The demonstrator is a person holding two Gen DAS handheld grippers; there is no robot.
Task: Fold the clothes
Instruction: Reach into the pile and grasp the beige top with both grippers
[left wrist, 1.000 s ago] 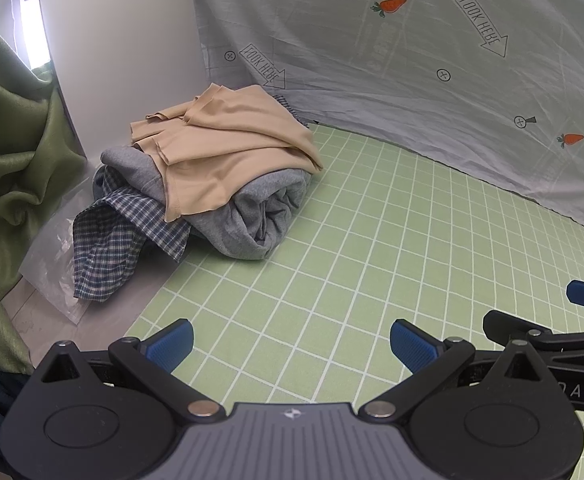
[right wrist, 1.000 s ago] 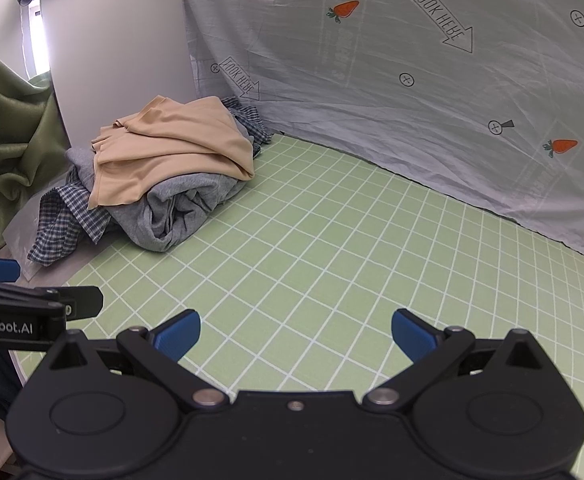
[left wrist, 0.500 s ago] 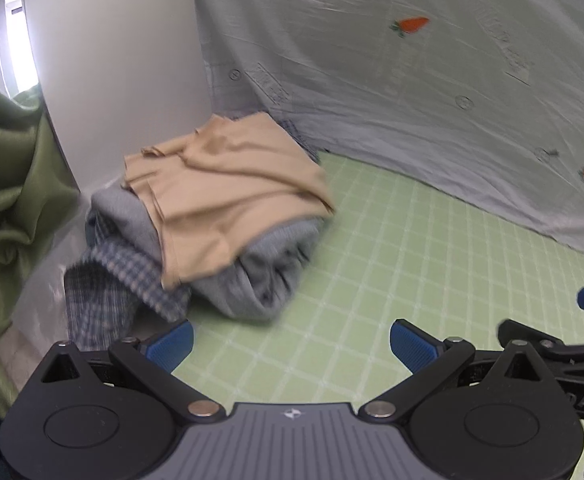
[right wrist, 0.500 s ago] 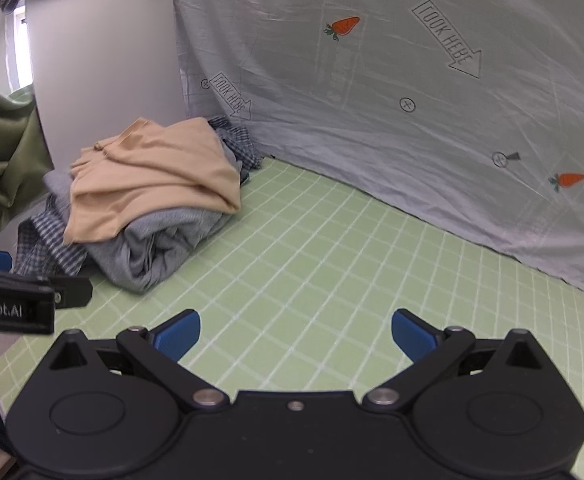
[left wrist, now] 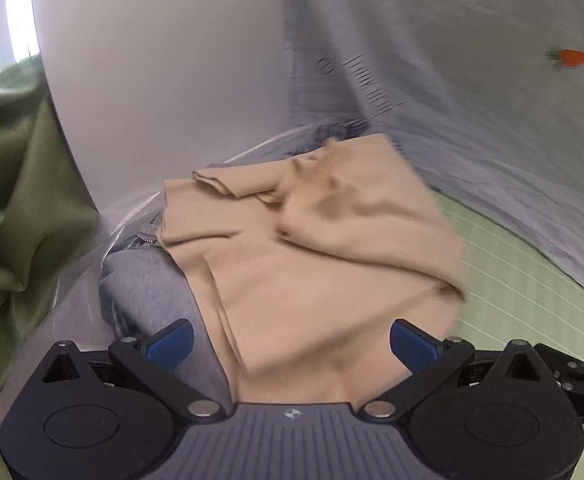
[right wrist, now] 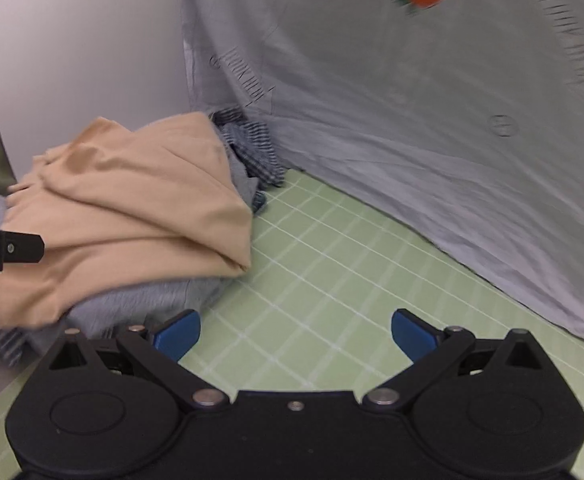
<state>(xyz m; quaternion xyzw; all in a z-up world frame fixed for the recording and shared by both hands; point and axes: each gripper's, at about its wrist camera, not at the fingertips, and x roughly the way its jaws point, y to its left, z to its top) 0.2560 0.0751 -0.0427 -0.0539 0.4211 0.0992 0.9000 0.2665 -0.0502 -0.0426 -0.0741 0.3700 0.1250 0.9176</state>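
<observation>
A heap of clothes lies at the left back of the green grid mat [right wrist: 332,272]. A tan garment [left wrist: 316,256] lies on top, over a grey garment [left wrist: 148,280]; a blue checked shirt [right wrist: 248,148] sticks out behind. My left gripper [left wrist: 290,344] is open and empty, right over the near edge of the tan garment. My right gripper [right wrist: 296,330] is open and empty over the mat, just right of the heap, where the tan garment [right wrist: 132,216] shows at left. The left gripper's side shows in the right wrist view [right wrist: 8,248].
A grey printed sheet [right wrist: 412,100] hangs along the back and right. A white panel [left wrist: 152,80] stands behind the heap. A green curtain [left wrist: 12,208] hangs at the left. Clear plastic [left wrist: 72,280] lies beside the heap.
Both grippers have moved forward and left toward the heap. The left one now hovers over the tan garment. Both stayed open.
</observation>
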